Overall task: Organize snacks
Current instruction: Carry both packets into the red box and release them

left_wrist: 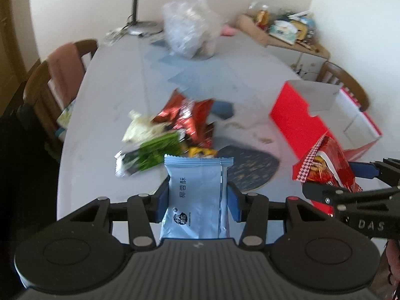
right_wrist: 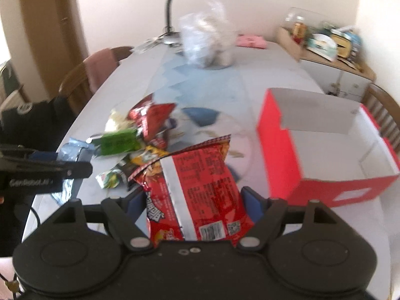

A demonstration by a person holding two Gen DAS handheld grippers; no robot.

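Observation:
My left gripper (left_wrist: 197,197) is shut on a light blue snack packet (left_wrist: 197,200), held above the table. In the right wrist view my right gripper (right_wrist: 192,200) is shut on a red snack bag (right_wrist: 197,187), which stands up between the blue pads. That red bag (left_wrist: 325,167) and the right gripper (left_wrist: 350,182) also show at the right of the left wrist view. A pile of snack packets (left_wrist: 172,130), red, green, cream and yellow, lies on the table. An open red box (right_wrist: 325,145) with a white inside stands to the right of the pile (right_wrist: 140,135).
A grey-white table (left_wrist: 120,80) carries a clear plastic bag (left_wrist: 190,25), a desk lamp (left_wrist: 140,7) and a dark round mat (left_wrist: 250,167). Wooden chairs (left_wrist: 57,80) stand at the left and far right. A cluttered side cabinet (right_wrist: 330,50) is at the back right.

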